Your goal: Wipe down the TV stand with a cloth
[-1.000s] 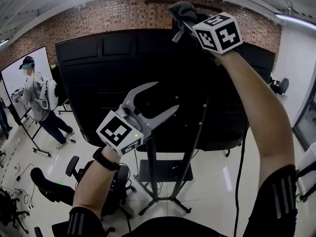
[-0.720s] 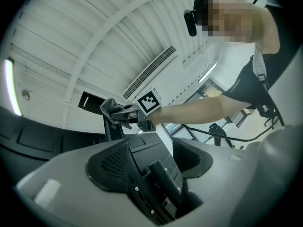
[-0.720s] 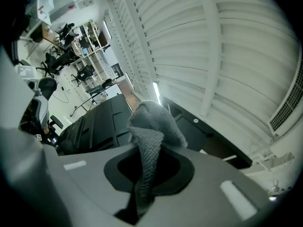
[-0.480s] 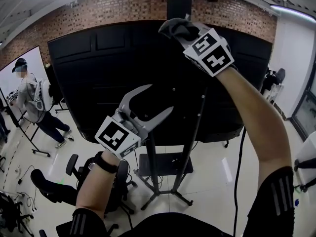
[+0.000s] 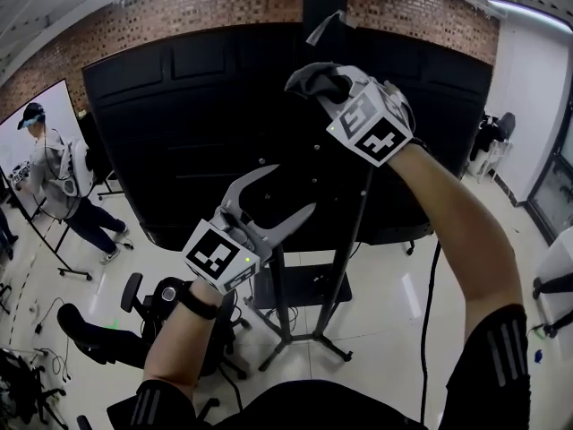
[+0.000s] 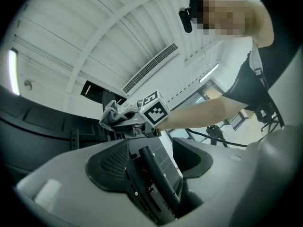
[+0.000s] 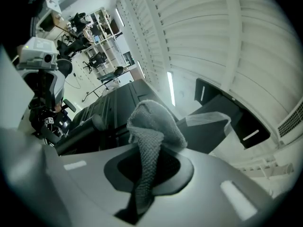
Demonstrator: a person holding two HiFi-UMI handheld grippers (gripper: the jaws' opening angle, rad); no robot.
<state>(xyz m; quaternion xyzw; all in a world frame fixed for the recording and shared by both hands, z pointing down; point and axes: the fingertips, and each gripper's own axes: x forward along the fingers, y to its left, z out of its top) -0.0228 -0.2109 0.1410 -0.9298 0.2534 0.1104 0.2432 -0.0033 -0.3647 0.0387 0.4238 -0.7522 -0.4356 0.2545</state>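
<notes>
The big black panel on the TV stand fills the space beyond both sets of fingers, its back face turned towards them. The stand's slanted posts and dark lower shelf sit below the left gripper's fingertips and well below the right gripper's.

The right gripper is held high in front of the panel's upper middle. Its jaws are pinched on the grey cloth. The right gripper view shows the knit fabric clamped between the pads, bunching into a rounded fold past the tips. That fold lies between the fingertips and the panel; whether it touches the black surface cannot be told.

The left gripper sits lower and to the left, angled upward. Its jaws are spread wide with nothing gripped; only the stand's post shows beyond the gap. The cloth is well above and to the right of these fingertips.

Far off to the left of both grippers, a person stands by a whiteboard.
</notes>
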